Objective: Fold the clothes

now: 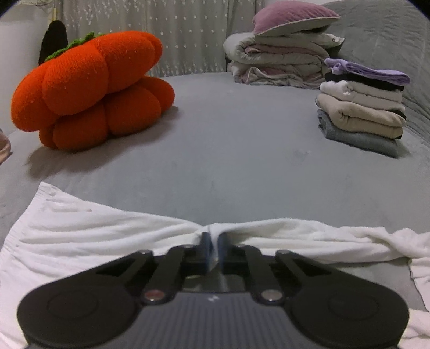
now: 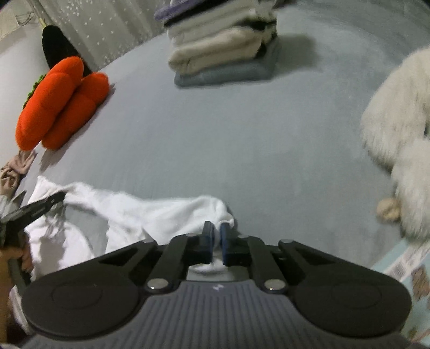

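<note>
Both grippers, left (image 1: 213, 241) & right (image 2: 217, 236), pinch near edge of white garment (image 1: 107, 233); thin bite could slip on lift.

A home bedroom is showing here; a grey bedsheet (image 1: 228, 150) is covering a wide soft bed, with a star-dotted curtain (image 1: 161, 35) hanging behind it; folded quilts (image 1: 276, 61) are lying under a purple pillow (image 1: 290, 16); a stack of folded clothes (image 1: 362, 107) is sitting nearby; an orange pumpkin cushion (image 1: 91, 88) and a fluffy white plush (image 2: 403, 134) are resting on the bed.
</note>
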`<state>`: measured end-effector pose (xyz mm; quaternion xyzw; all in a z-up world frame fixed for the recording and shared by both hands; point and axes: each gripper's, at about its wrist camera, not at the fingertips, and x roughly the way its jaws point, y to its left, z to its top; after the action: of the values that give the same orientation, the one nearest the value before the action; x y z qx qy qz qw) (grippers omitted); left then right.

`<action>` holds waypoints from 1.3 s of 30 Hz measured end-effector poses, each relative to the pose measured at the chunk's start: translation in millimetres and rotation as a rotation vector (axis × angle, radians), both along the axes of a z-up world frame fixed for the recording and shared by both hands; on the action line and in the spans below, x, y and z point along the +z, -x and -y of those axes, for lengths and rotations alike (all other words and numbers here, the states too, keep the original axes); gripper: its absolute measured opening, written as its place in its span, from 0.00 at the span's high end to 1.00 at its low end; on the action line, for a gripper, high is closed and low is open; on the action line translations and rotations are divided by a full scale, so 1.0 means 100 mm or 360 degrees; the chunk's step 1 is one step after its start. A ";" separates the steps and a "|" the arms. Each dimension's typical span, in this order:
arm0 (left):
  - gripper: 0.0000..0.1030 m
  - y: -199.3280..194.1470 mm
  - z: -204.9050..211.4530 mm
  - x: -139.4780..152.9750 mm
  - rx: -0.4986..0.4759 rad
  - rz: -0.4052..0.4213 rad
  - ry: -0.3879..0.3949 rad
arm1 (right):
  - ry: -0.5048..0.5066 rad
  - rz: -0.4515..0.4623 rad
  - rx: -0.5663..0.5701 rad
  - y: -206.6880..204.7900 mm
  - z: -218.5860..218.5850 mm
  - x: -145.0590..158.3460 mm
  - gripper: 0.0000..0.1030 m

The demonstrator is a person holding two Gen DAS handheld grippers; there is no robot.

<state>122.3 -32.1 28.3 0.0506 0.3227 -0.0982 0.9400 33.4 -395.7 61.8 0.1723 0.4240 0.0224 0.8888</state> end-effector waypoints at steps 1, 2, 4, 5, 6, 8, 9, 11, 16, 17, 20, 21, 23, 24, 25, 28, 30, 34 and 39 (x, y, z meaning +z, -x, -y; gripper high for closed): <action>0.97 0.01 -0.01 0.01 0.0011 0.0011 0.0009 | 0.0048 0.0039 -0.0022 -0.01 -0.02 0.05 0.94; 0.97 0.02 -0.02 0.03 0.0026 0.0023 0.0026 | 0.0093 0.0079 -0.0046 -0.02 -0.03 0.11 0.94; 0.97 0.02 -0.06 0.06 0.0060 0.0045 0.0060 | 0.0174 0.0161 -0.0099 -0.05 -0.03 0.22 0.94; 0.97 0.02 -0.09 0.09 0.0080 0.0057 0.0085 | 0.0205 0.0202 -0.0129 -0.06 -0.02 0.27 0.94; 0.97 0.02 -0.12 0.11 0.0097 0.0065 0.0118 | 0.0221 0.0244 -0.0164 -0.08 0.00 0.33 0.94; 0.97 0.02 -0.18 0.16 0.0132 0.0081 0.0186 | 0.0253 0.0327 -0.0235 -0.11 0.03 0.43 0.95; 0.97 0.02 -0.21 0.18 0.0148 0.0094 0.0218 | 0.0269 0.0369 -0.0270 -0.12 0.05 0.49 0.95; 0.97 0.03 -0.26 0.23 0.0177 0.0136 0.0276 | 0.0268 0.0450 -0.0342 -0.16 0.08 0.57 0.95; 0.97 0.02 -0.33 0.29 0.0179 0.0170 0.0365 | 0.0210 0.0518 -0.0440 -0.34 0.18 0.61 0.95; 0.97 0.02 -0.33 0.29 0.0167 0.0155 0.0366 | 0.0202 0.0507 -0.0445 -0.37 0.20 0.59 0.95; 0.97 0.01 -0.30 0.26 0.0102 0.0102 0.0324 | 0.0192 0.0435 -0.0449 -0.44 0.22 0.51 0.95; 0.97 0.02 -0.28 0.26 0.0081 0.0093 0.0291 | 0.0194 0.0404 -0.0449 -0.46 0.22 0.48 0.95; 0.97 0.04 -0.23 0.25 0.0042 0.0085 0.0210 | 0.0193 0.0361 -0.0444 -0.49 0.23 0.42 0.95; 0.97 0.05 -0.22 0.24 0.0027 0.0086 0.0184 | 0.0191 0.0343 -0.0441 -0.50 0.23 0.39 0.95; 0.97 0.06 -0.20 0.24 0.0014 0.0086 0.0161 | 0.0193 0.0332 -0.0434 -0.51 0.23 0.36 0.95; 0.97 0.06 -0.19 0.22 0.0013 0.0076 0.0139 | 0.0215 0.0329 -0.0402 -0.58 0.18 0.28 0.94; 0.97 0.05 -0.20 0.20 0.0021 0.0065 0.0139 | 0.0228 0.0321 -0.0395 -0.63 0.17 0.21 0.91; 0.97 0.06 -0.20 0.18 0.0017 0.0043 0.0125 | 0.0215 0.0277 -0.0441 -0.64 0.23 0.13 0.85; 0.96 0.08 -0.20 0.16 -0.0009 0.0027 0.0108 | 0.0190 0.0249 -0.0489 -0.53 0.30 0.14 0.50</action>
<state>114.1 -12.1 43.9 0.0203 0.3112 -0.1112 0.9436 86.7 -425.3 76.1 0.1796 0.3229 -0.1255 0.9207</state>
